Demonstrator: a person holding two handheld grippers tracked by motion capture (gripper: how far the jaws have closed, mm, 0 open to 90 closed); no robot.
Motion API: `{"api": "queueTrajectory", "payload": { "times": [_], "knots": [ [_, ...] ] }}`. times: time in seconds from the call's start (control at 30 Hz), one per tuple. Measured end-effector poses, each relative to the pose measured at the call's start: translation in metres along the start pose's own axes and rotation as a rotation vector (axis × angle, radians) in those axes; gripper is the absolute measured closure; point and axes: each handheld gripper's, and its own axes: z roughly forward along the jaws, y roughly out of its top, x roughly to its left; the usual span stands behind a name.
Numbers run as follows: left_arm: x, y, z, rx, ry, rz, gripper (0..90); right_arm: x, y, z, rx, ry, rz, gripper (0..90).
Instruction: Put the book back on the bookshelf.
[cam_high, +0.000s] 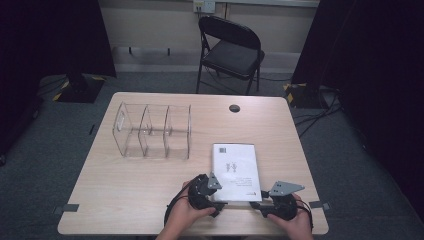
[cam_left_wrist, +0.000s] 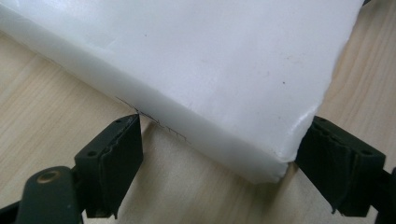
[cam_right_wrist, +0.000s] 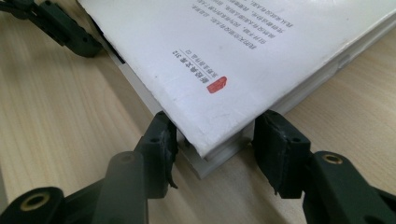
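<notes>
Seemingly both grippers — left gripper (cam_high: 219, 206), right gripper (cam_high: 256, 205) — flank the book (cam_high: 235, 171) corners.

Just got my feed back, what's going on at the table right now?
A person holds both grippers at the near corners of a white book lying flat on the table. The left gripper and right gripper each straddle a corner, jaws open, not clamped. A clear divided organizer stands beyond, empty.
</notes>
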Motion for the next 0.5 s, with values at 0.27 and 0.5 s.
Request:
{"api": "queueTrajectory", "payload": {
  "times": [0.27,0.5],
  "knots": [
    [-0.001,0.0014,0.0001,0.013,0.007,-0.004,15.9,0.0022,0.0005,0.0003,0.0,-0.01,0.014,50.2],
    [-0.0015,0.0021,0.0001,0.02,0.01,-0.009,15.5,0.0055,0.0061,-0.0032,-0.005,-0.029,-0.02,51.1]
  ]
}}
